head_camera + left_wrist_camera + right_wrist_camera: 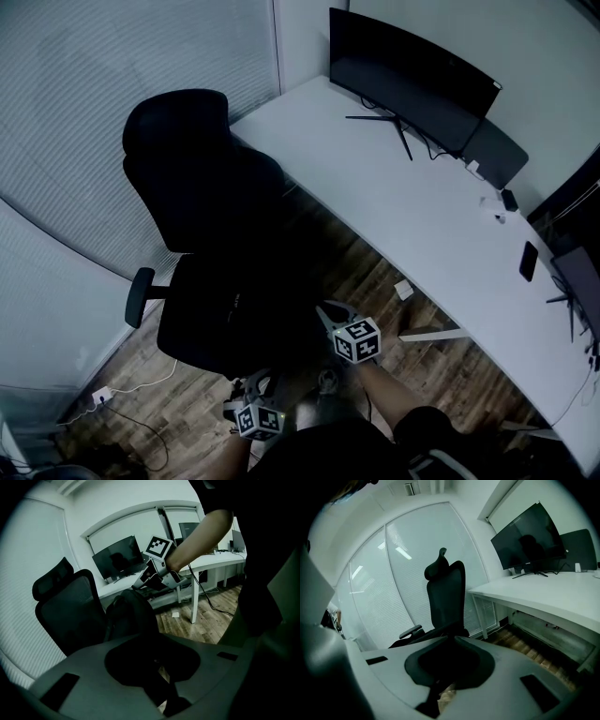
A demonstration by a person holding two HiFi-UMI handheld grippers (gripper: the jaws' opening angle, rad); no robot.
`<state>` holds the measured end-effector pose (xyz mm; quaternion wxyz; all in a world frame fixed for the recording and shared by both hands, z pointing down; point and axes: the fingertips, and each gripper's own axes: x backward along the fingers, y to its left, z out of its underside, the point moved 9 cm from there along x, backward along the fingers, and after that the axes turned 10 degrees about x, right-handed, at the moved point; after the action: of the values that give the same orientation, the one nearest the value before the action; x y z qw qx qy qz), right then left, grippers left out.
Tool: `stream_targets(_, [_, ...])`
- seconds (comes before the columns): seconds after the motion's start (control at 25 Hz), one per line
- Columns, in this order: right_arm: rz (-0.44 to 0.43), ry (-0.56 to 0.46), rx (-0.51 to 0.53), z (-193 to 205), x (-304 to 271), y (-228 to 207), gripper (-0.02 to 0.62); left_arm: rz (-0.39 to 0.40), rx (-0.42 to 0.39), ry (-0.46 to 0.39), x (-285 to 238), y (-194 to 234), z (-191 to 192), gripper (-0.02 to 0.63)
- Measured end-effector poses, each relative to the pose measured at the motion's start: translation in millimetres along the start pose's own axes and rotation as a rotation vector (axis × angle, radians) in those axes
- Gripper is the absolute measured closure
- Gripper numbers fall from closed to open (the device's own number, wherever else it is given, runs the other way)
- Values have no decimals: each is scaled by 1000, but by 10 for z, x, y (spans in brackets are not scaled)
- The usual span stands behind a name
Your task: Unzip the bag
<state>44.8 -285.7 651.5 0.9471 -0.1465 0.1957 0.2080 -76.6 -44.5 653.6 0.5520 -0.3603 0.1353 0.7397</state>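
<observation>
The black bag (131, 616) stands upright on the seat of a dark office chair (187, 169), best seen in the left gripper view. In the head view it merges with the dark seat. My right gripper (137, 586) hovers just above the bag's top with its fingers drawn together to a point, and I see nothing between them. In the head view the right gripper (325, 309) is at the seat's front edge. My left gripper (251, 382) is lower and nearer to me, pointing at the bag. Its jaws are lost in shadow.
A long white desk (422, 216) runs along the right with a dark monitor (412, 80) and a phone (529, 261) on it. A scrap of paper (404, 290) lies on the wooden floor by the desk leg. A power strip (101, 396) and cable lie at the lower left.
</observation>
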Motion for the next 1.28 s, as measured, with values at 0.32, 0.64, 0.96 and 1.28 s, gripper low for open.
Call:
stream_targets(0.32, [-2, 14, 4, -128, -285, -349, 535, -51, 34, 21, -17, -28, -11, 524])
stream_targets(0.64, [-12, 45, -24, -167, -552, -574, 535, -89, 71, 36, -35, -77, -38, 526])
stream_targets(0.96, [-8, 106, -55, -68, -775, -703, 536, -98, 82, 41, -45, -85, -109, 528])
stream_targets(1.28, [12, 111, -95, -25, -810, -685, 537, -94, 72, 48, -59, -80, -74, 526])
